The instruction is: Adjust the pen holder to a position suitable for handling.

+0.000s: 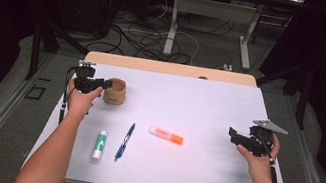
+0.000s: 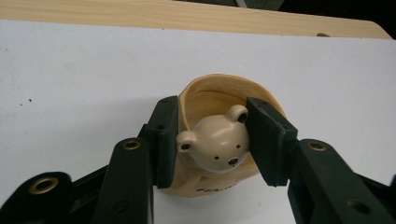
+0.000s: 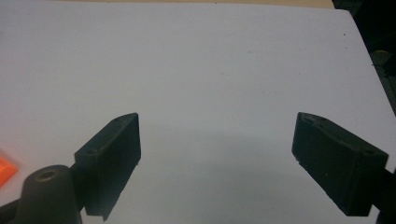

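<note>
We've got left claw [image 2: 212,140] clamped on the cup [image 2: 219,100] w/ bear, steadying it; right claw [image 3: 217,158] waits wide open over the surface [image 3: 210,65].

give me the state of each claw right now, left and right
left claw: closed on the bear-faced cup, pads against both sides of it
right claw: open, nothing between the jaws, above the white table

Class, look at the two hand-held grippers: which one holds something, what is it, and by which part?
The left hand-held gripper clamps the tan bear-faced cup across its near wall, beside the bear head. The right hand-held gripper is open, holding nothing.
</note>
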